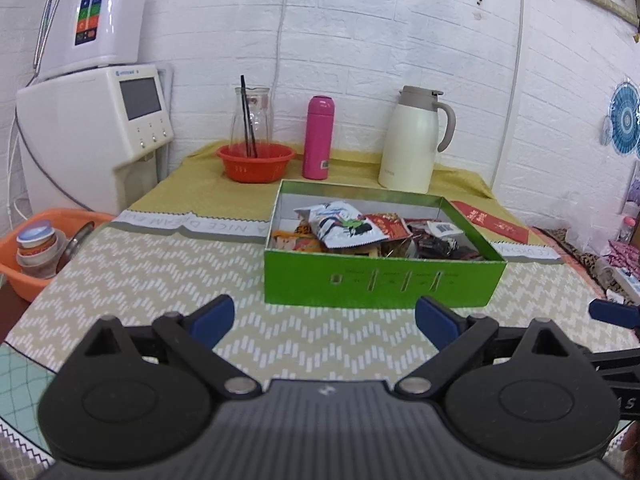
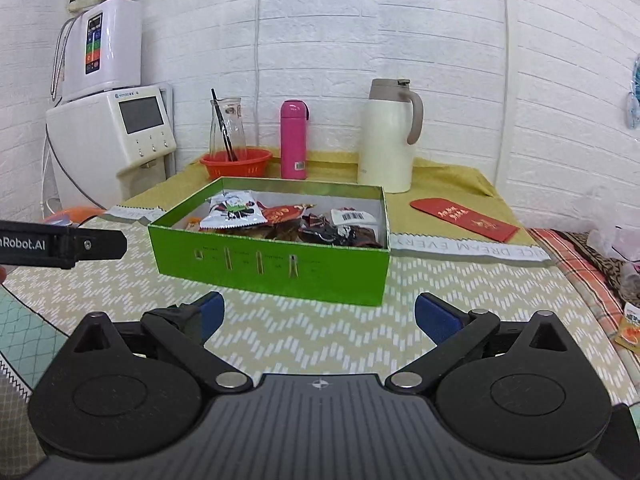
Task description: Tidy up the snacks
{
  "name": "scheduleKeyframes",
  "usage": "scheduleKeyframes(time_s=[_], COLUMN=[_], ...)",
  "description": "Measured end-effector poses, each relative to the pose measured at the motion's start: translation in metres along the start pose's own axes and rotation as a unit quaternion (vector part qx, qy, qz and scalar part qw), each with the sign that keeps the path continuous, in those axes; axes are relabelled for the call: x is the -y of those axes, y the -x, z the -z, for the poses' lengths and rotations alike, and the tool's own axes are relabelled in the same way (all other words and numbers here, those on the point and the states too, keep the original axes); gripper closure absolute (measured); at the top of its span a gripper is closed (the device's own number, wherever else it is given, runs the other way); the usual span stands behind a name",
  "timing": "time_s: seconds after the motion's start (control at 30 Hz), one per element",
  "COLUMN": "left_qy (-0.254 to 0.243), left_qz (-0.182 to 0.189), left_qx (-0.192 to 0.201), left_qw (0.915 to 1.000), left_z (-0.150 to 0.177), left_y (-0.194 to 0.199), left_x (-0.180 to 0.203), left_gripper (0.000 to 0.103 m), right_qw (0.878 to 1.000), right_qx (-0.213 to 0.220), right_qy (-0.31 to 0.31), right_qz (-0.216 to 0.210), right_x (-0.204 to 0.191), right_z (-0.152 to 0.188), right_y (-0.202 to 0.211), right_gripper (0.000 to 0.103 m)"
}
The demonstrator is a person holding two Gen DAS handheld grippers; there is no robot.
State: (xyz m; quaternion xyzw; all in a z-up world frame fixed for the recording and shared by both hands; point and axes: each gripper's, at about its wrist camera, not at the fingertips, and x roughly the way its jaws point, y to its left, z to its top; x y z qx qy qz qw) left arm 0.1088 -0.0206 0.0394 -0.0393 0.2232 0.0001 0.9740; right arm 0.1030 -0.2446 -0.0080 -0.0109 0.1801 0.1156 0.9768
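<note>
A green cardboard box (image 1: pixel 380 286) (image 2: pixel 276 272) stands on the patterned table mat, holding several snack packets. A white packet (image 1: pixel 344 226) (image 2: pixel 234 212) lies on top, beside red and dark packets (image 1: pixel 434 236) (image 2: pixel 320 224). My left gripper (image 1: pixel 325 318) hovers just in front of the box, open, with nothing between its blue pads. My right gripper (image 2: pixel 319 316) is likewise open and empty, in front of the box's near right corner. The left gripper's side shows at the left edge of the right wrist view.
Behind the box stand an orange-red bowl (image 1: pixel 256 162), a glass carafe (image 1: pixel 251 114), a pink bottle (image 1: pixel 318 138) and a cream jug (image 1: pixel 416 140). A red envelope (image 2: pixel 464 218) lies to the right. An orange basin (image 1: pixel 48 248) with cups sits left. An orange packet (image 2: pixel 630 330) lies far right.
</note>
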Motion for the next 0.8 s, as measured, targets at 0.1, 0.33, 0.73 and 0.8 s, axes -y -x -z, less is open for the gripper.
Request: scheduleKeyframes(time_s=[0.1,0.33,0.73,0.8], left_qy=[-0.010,-0.015,-0.014,-0.014], left_qz=[-0.014,-0.030,-0.033,-0.034], left_qx=[-0.006,-0.039,-0.037,-0.038], left_qw=[0.9998,0.9987,0.9986,0.9986], left_z=[0.013,0.036,0.039,0.039], left_y=[0.003,0.000,0.006,0.006], left_x=[0.002,0.002,-0.002,-0.002], left_gripper=[0.007,0.007,0.007,0.007], right_qw=[1.000,1.000,1.000,1.000], right_qx=[0.001,-0.017,-0.021,-0.020], right_qy=[-0.007,-0.003,-0.004,-0.004], right_qz=[0.005,0.019,0.018,0.018], right_x=[-0.001,-0.006,-0.012,-0.012], right_z=[0.011,0.027,0.031,0.031], right_y=[0.008,0.004,0.005,0.005], right_gripper=[0.000,0.000,0.000,0.000])
